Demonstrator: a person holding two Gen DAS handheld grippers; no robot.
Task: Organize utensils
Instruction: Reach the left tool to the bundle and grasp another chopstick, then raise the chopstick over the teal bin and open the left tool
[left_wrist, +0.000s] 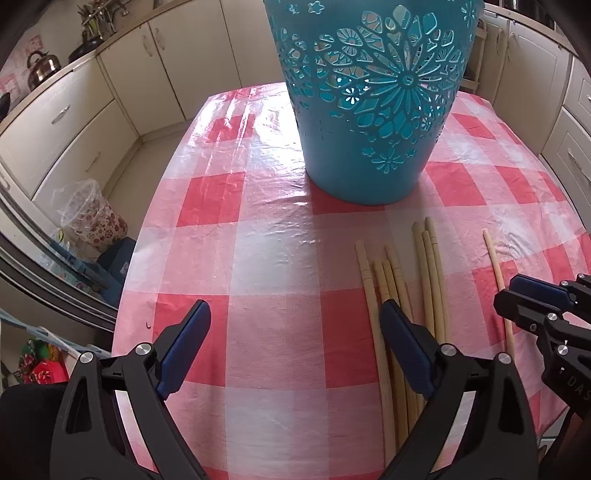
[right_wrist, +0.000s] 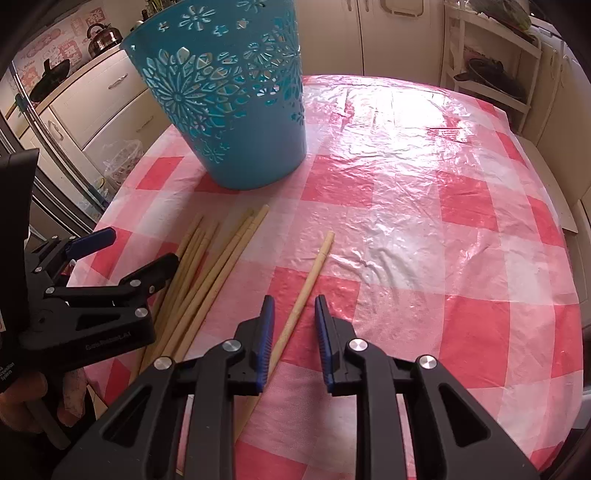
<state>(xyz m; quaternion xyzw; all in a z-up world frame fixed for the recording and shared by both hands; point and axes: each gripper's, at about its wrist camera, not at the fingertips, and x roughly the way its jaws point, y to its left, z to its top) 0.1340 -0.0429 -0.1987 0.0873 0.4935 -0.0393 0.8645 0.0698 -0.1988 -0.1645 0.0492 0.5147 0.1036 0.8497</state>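
A teal cut-out basket (left_wrist: 373, 92) stands upright on the red-and-white checked table (left_wrist: 258, 236); it also shows in the right wrist view (right_wrist: 236, 99). Several wooden chopsticks (left_wrist: 402, 288) lie in a loose bunch in front of it, seen also in the right wrist view (right_wrist: 207, 266). One single chopstick (right_wrist: 306, 284) lies apart to the right, also visible in the left wrist view (left_wrist: 496, 273). My left gripper (left_wrist: 295, 314) is open wide and empty, its right finger over the bunch. My right gripper (right_wrist: 294, 306) is partly open, straddling the single chopstick without closing on it.
Cream kitchen cabinets (left_wrist: 122, 81) surround the table. A kettle (left_wrist: 42, 66) sits on the left counter. A lined bin (left_wrist: 92, 214) stands on the floor left of the table. A white shelf rack (right_wrist: 491, 62) stands at the far right.
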